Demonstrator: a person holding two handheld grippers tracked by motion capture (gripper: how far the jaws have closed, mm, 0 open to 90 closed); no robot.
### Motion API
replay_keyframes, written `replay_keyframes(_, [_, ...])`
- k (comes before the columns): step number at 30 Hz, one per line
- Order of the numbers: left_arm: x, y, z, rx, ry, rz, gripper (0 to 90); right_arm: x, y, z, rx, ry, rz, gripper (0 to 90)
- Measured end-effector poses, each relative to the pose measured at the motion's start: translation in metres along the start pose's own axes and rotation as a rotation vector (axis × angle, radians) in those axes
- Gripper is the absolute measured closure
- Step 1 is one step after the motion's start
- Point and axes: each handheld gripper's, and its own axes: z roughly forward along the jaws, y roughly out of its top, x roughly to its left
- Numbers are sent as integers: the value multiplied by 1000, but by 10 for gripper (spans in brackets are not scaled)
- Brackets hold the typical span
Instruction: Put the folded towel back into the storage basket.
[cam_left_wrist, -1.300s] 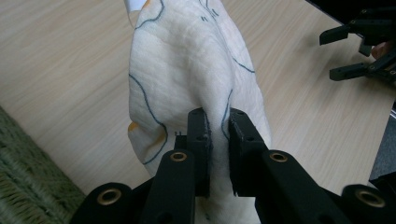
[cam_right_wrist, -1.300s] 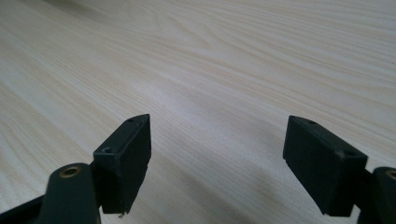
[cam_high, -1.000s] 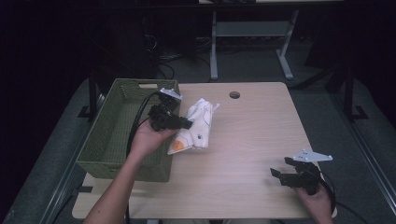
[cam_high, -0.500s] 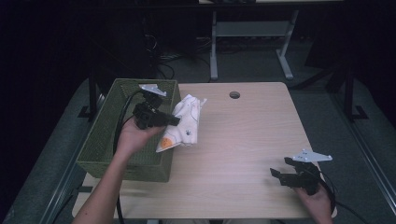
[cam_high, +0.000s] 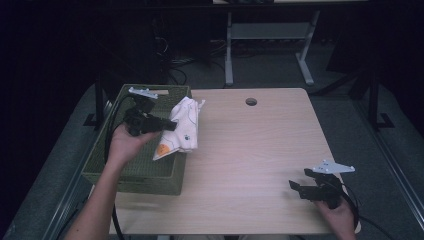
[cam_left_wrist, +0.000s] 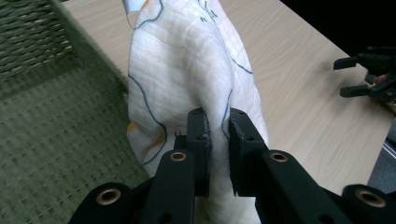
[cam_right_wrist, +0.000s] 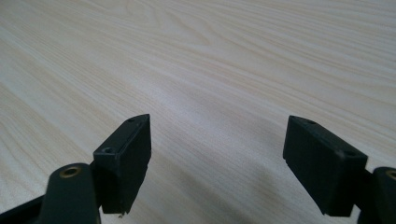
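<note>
Carrying a white printed cloth with blue lines and orange patches (cam_high: 182, 129): the left tool (cam_high: 170, 126) has its jaws pinched shut on a fold, the cloth hanging over the right rim of the green woven basket (cam_high: 145, 172) at the bench's (cam_high: 260, 150) left edge. Looks like the drop-into-basket step. Next move likely needs the cloth brought fully over the basket floor, then release. Right tool (cam_high: 296, 187) sits near the bench's front right corner, jaws wide apart, holding nothing.
</note>
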Motion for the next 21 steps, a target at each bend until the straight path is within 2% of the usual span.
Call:
replay_keyframes(7, [15, -9, -10, -8, 7, -39, 807, 0, 0, 0, 4, -1, 1, 229])
replay_keyframes(12, [24, -13, -16, -8, 14, -50, 806, 0, 0, 1, 8, -3, 1, 229])
replay_keyframes(21, [39, -21, -25, 22, 20, -66, 806, 0, 0, 2, 13, -6, -1, 229])
